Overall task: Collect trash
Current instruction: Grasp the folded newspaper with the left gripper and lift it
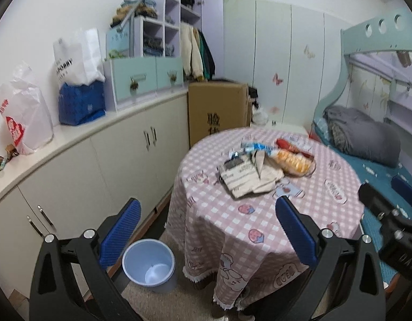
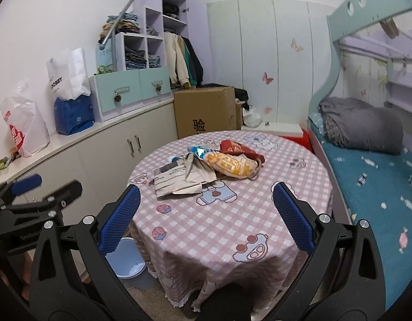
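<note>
Centrally, round table point(image 2: 232, 214) in checked cloth; bed point(image 2: 379, 187) beside.

We see a room lit evenly and softly from overhead, with no hard shadows and no glare on the white wardrobe doors point(image 2: 272, 61). Both fisheye views bow straight lines strongly and darken to black at the corners. The left wrist view is slightly motion-blurred over the trash pile point(image 1: 264, 168), while the right wrist view looks sharper.
</note>
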Motion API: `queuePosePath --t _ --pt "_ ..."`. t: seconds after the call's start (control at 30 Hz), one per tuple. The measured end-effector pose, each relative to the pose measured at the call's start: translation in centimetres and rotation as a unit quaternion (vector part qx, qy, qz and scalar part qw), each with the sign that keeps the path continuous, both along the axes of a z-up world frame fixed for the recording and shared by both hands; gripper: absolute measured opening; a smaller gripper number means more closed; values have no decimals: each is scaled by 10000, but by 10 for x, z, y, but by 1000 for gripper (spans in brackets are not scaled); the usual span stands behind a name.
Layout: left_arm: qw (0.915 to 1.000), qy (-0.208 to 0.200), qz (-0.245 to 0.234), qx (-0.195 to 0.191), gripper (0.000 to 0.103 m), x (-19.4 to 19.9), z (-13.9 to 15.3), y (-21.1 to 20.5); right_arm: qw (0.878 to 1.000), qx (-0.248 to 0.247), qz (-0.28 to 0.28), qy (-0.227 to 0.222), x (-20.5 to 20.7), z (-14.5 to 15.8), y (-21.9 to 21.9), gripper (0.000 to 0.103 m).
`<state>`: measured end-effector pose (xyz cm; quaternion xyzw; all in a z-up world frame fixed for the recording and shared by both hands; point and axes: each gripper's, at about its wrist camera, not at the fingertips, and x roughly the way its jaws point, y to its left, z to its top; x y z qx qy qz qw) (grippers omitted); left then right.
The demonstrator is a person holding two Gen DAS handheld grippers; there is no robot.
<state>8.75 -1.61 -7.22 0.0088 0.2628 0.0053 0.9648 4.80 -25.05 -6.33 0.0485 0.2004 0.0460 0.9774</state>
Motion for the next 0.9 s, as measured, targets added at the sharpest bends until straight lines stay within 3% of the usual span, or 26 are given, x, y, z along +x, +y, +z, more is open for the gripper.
queuePosePath --t 0.27,0.37,0.57,0.77,0.9 --pt "9972 713 -156 -156 99 69 -44 -12 9980 39 -249 571 59 -35 -27 97" --pt "9966 802 -180 -106 99 91 -58 -18 9967 -31 -307 745 82 -46 -33 97" --pt "9941 803 -442 584 99 125 -76 -44 9943 -51 -325 1017 119 -62 -42 97" --pt "9816 928 -846 1439 99 155 -102 -76 9914 -42 -262 1280 152 -79 -44 97" --pt "9765 994 -748 1761 99 175 -114 -83 9897 -40 -173 1421 168 -86 -45 97"
